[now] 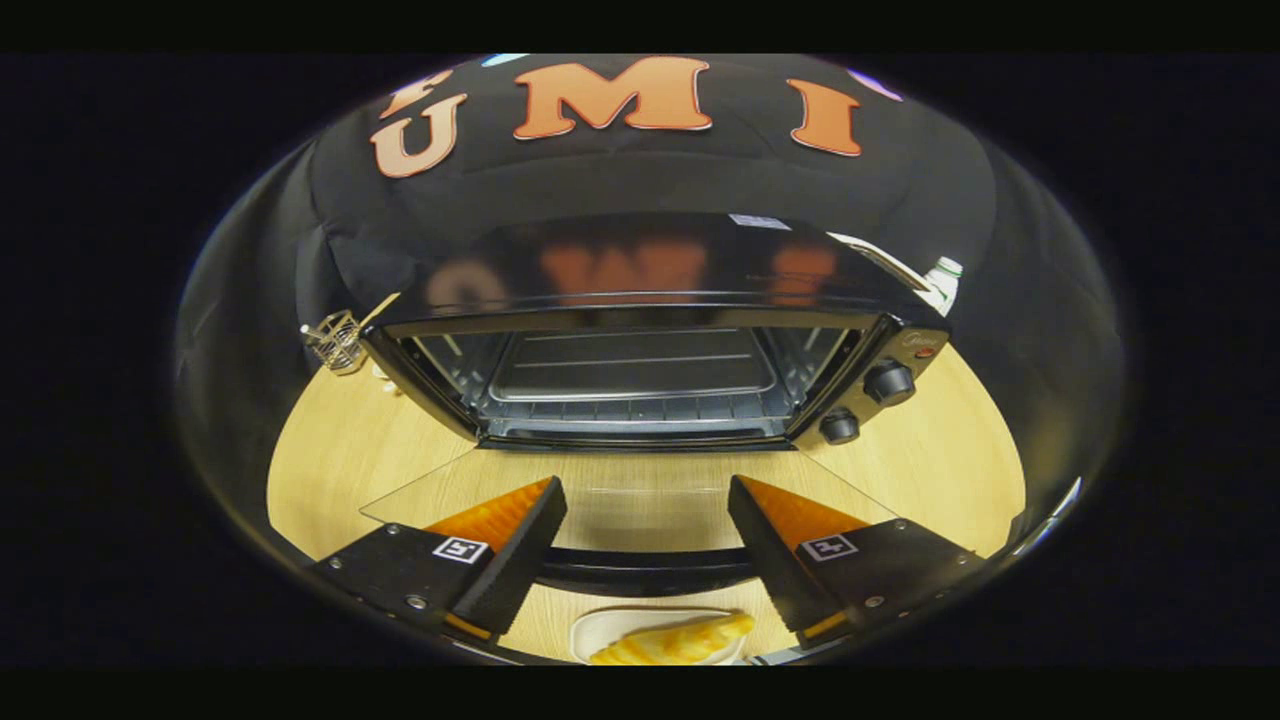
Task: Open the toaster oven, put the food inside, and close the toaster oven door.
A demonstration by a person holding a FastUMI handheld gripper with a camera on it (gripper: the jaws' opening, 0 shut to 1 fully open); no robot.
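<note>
The tool (647, 500) is released, its two fingers spread wide apart with nothing between them but air and the glass below. It hovers over the lowered glass door (620, 500) of the toaster oven (650, 340), which lies folded down flat towards the viewer; the door's dark handle bar (645, 572) runs across between the two fingers, nearer than their tips (whether either finger touches the glass I cannot tell).

Nearer than the handle, on the wooden desk (340, 450), lies a white plate (600, 630) carrying the food (680, 640), a pale yellow pastry-like piece, so the food is outside the oven, in front of the open door.

Ahead of the fingertips the oven cavity stands open. Inside it a wire rack (630, 410) spans the chamber with a metal tray (630, 375) resting on it. On the oven's right front panel sit two dark knobs, the upper knob (888, 382) larger and the lower knob (840, 427) smaller, with a small red light (925, 352) above them.

Just beside the oven's left rear corner stands a small wire basket (335, 342). Behind its right rear corner the top of a clear bottle (942, 280) with a pale cap pokes up
</note>
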